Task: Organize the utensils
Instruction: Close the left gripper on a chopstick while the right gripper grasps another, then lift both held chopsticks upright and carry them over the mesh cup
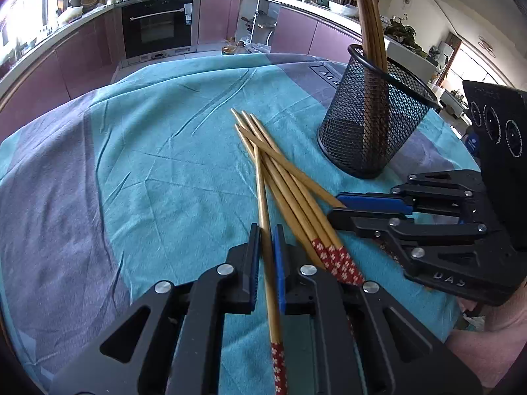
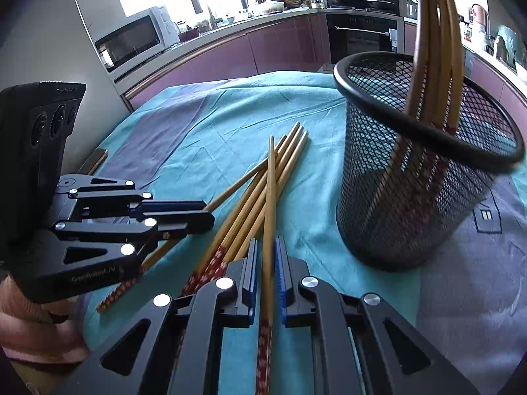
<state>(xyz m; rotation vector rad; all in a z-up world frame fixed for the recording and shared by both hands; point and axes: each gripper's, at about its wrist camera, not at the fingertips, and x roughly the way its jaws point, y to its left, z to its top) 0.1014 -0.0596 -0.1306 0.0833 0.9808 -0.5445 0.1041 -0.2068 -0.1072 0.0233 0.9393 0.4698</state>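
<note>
Several bamboo chopsticks [image 1: 290,177] with red flowered ends lie in a loose pile on the teal cloth; the pile also shows in the right wrist view [image 2: 253,194]. A black mesh holder [image 1: 372,121] stands upright to the right with several chopsticks in it; it also shows in the right wrist view [image 2: 418,177]. My left gripper [image 1: 266,233] is shut on one chopstick [image 1: 263,204]. My right gripper [image 2: 266,247] is shut on another chopstick [image 2: 270,191]. The right gripper [image 1: 339,205] lies at the pile's right in the left wrist view; the left gripper [image 2: 204,212] lies at its left.
The table is covered by a teal and grey cloth [image 1: 148,164]. Behind it run purple kitchen cabinets [image 1: 82,52], a built-in oven [image 1: 158,23] and a microwave [image 2: 135,39]. The table edge is close behind the holder.
</note>
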